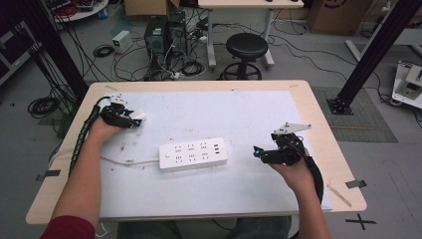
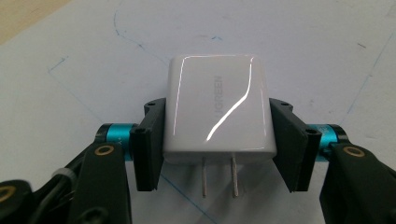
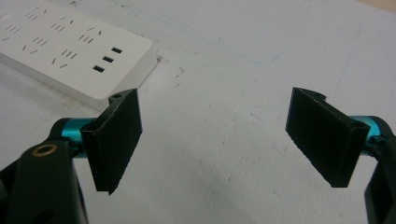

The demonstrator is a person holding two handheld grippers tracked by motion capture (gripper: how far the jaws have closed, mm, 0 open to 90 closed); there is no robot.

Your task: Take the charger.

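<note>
Charger (image 2: 217,109) sits pinched between the jaws of my left gripper (image 1: 130,119), which I hold at about ten o'clock on the white mat (image 1: 259,109). Its two prongs point back toward the gripper body in the left gripper view, so the plug end faces my hand rather than the table ahead. The power strip (image 1: 194,155) lies near the middle of the mat, its long axis running nine to three, and it lies toward four o'clock from the charger. My judgement: the left hand has to turn the prongs down before they can meet a socket. My right gripper (image 1: 260,153) rests at three o'clock, jaws spread wide with nothing between them, just off the strip's USB end (nearer the strip than the left one). The right gripper view gives me the socket slots and three USB ports (image 3: 107,59) crisply; the high view shows them as specks.
</note>
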